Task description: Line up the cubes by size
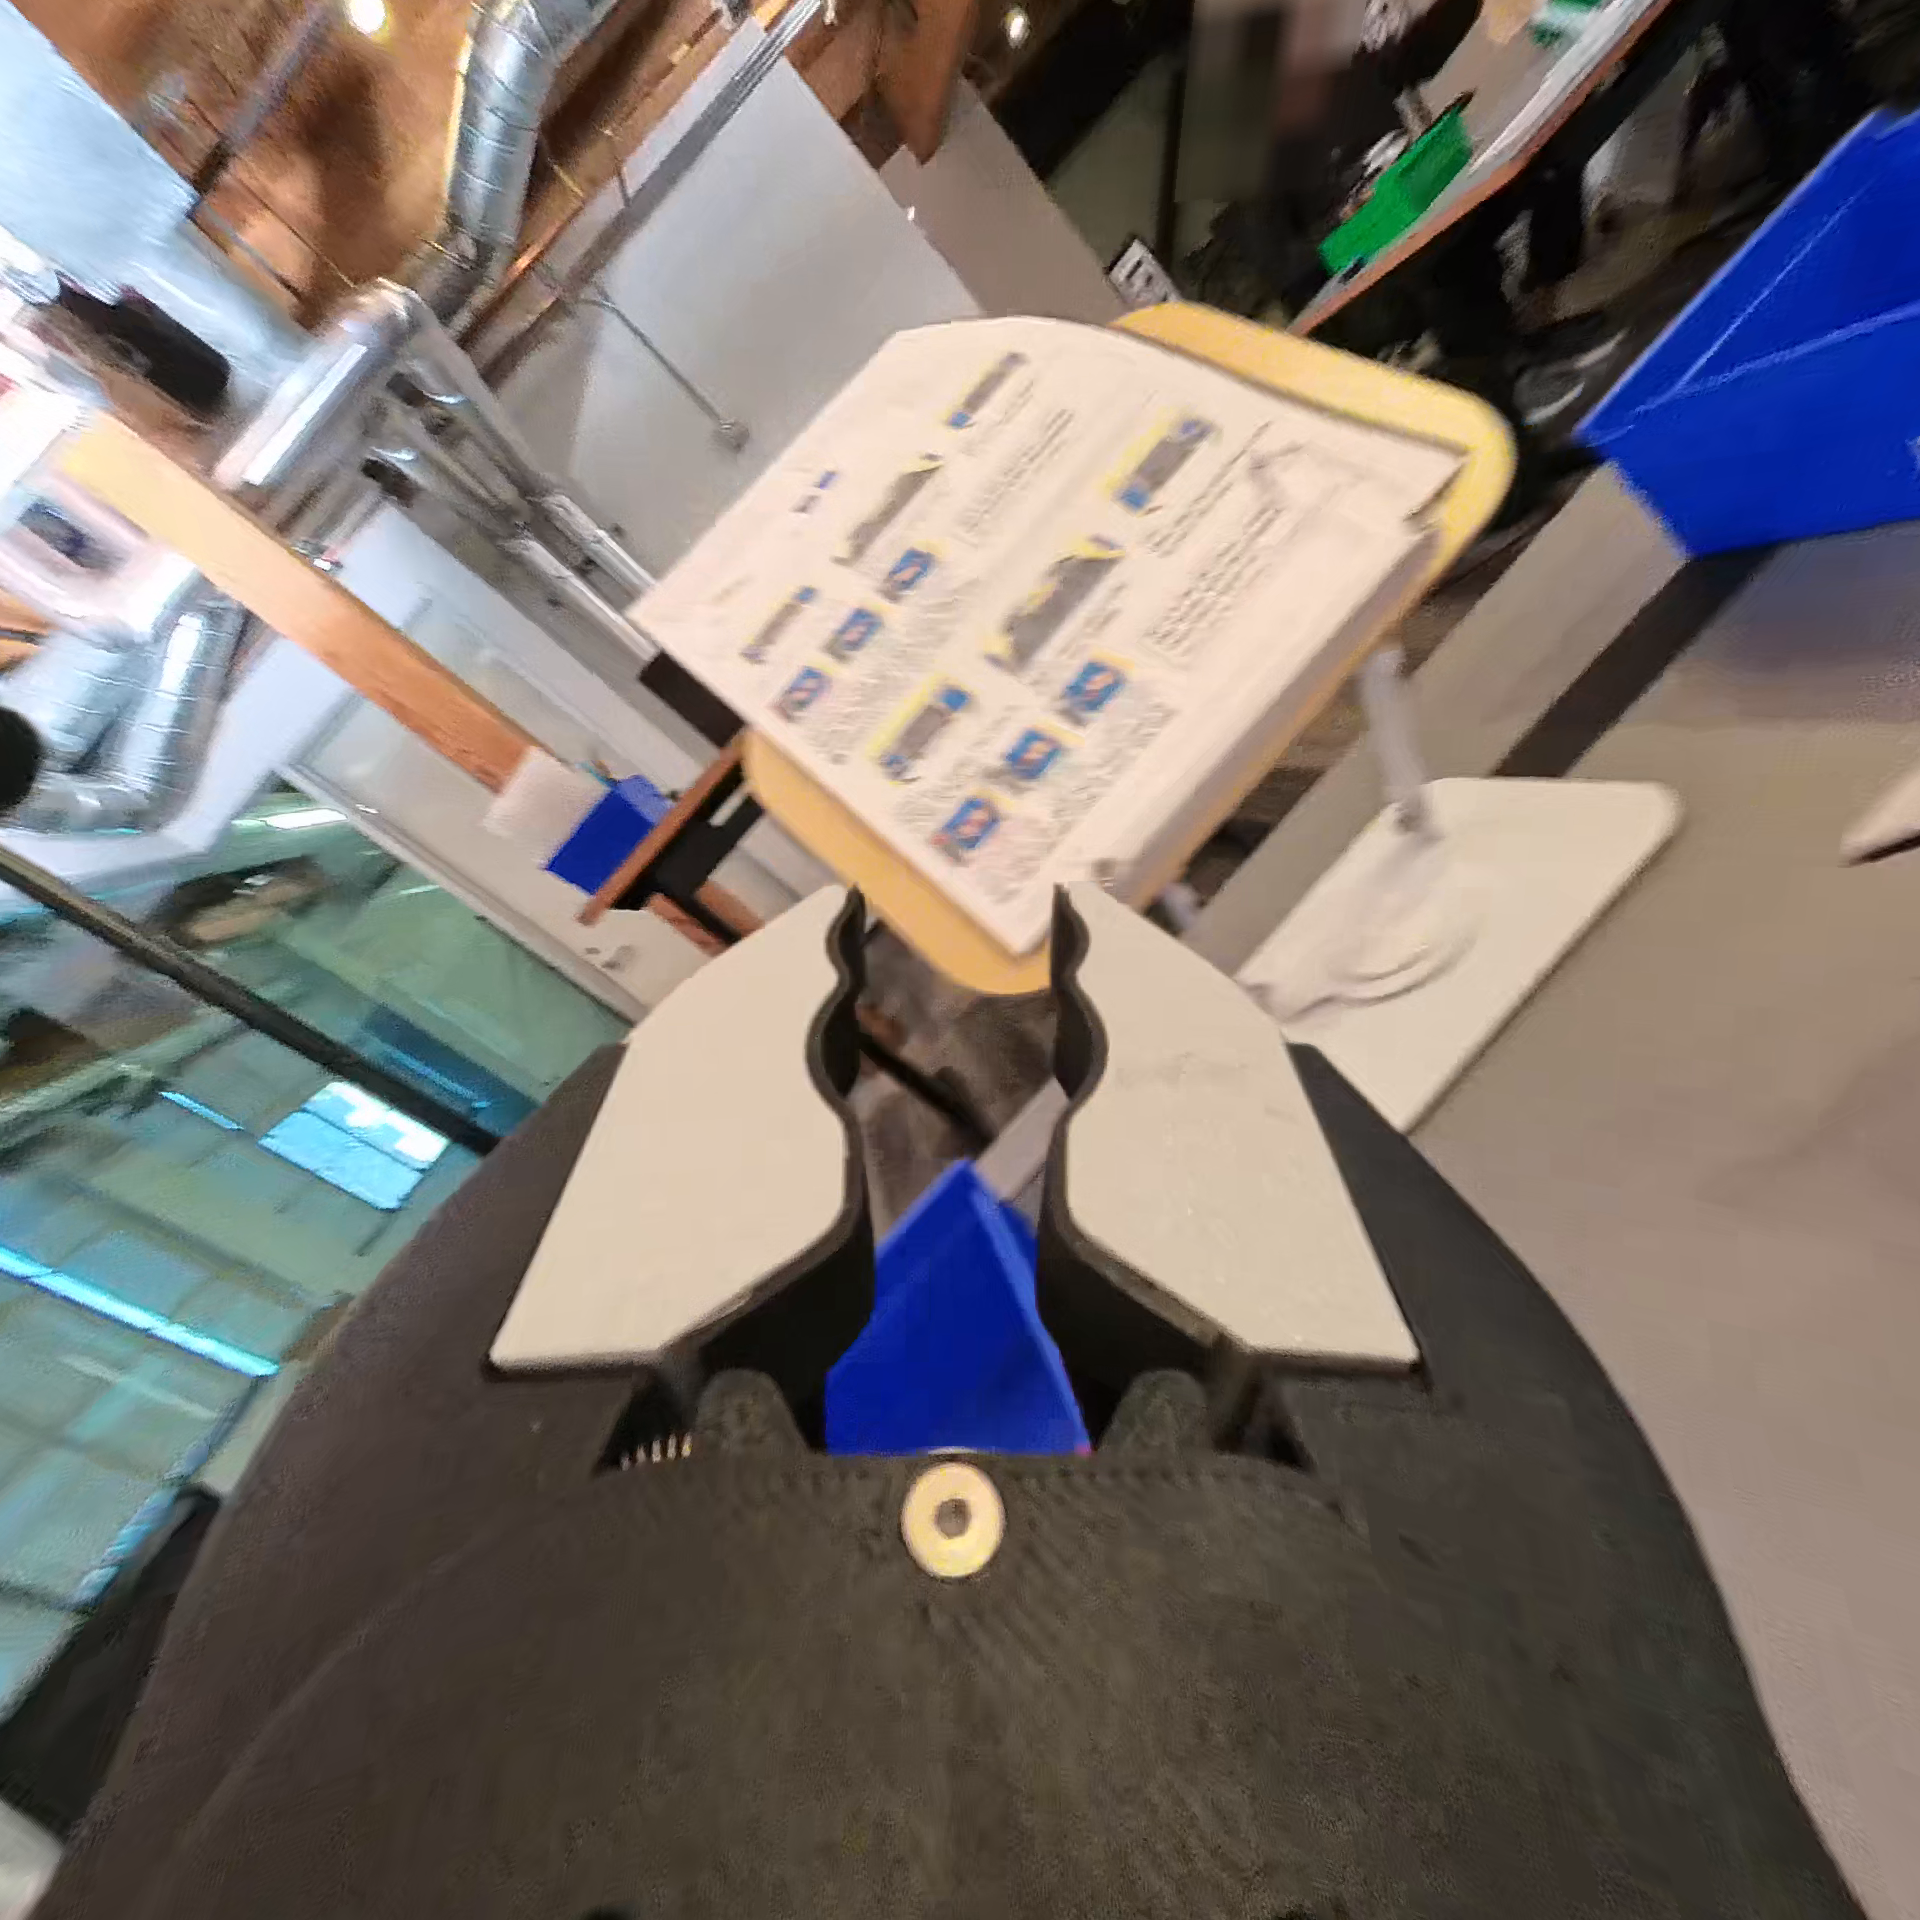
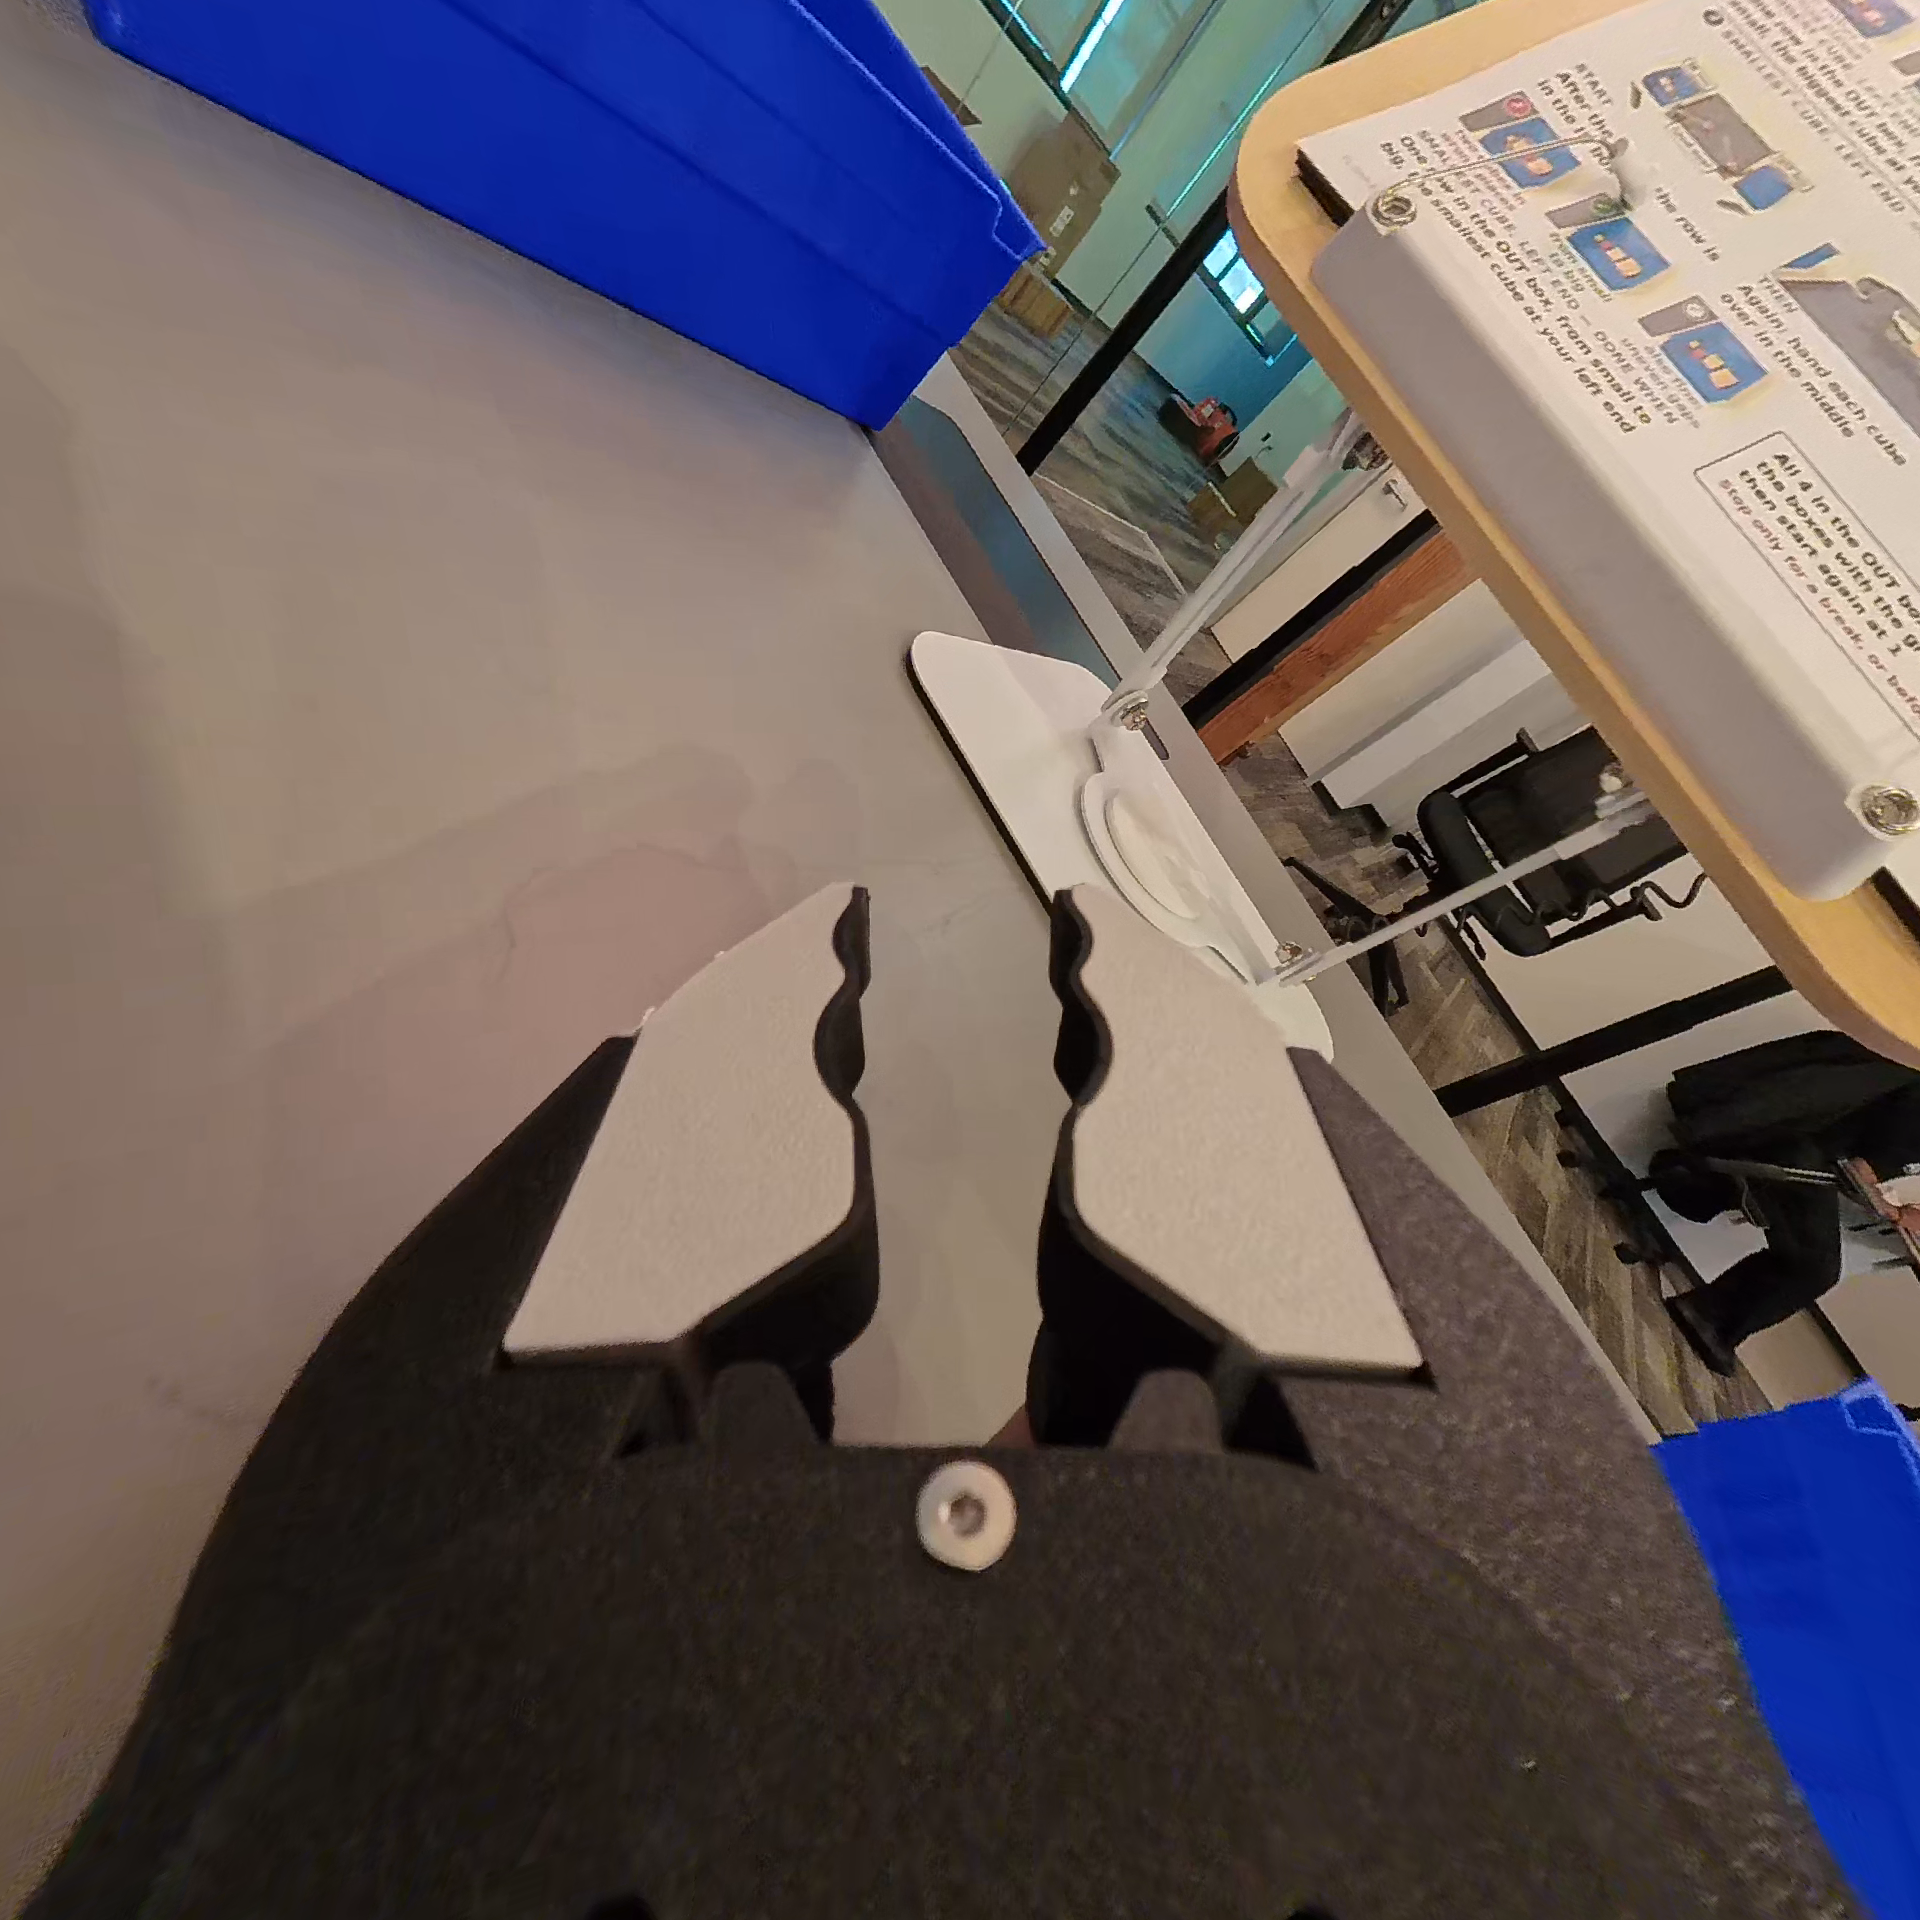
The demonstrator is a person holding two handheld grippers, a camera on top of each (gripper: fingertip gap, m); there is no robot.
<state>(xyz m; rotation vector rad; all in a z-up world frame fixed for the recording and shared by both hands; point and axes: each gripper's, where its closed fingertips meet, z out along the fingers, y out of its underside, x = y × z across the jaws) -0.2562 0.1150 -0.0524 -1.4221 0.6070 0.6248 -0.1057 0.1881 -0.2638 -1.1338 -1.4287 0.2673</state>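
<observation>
Above grey table (image 2: 416,675), both grippers are held with fingers apart – left gripper (image 1: 956,914) tilted toward instruction sheet (image 1: 1039,603) on wooden stand, right gripper (image 2: 961,914) over bare tabletop beside white stand base (image 2: 1039,748). Nothing is gripped. Blue bin (image 2: 623,187) is seen at table edge – cubes cannot be seen.

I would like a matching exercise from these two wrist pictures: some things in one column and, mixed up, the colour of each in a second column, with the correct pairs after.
Things:
1. bin at the far side of the table
2. flat base of the document stand
3. table top
4. board under the instruction sheet

Colours:
A. grey
B. light wood
C. blue
D. white

Pairs: 1-C, 2-D, 3-A, 4-B
</observation>
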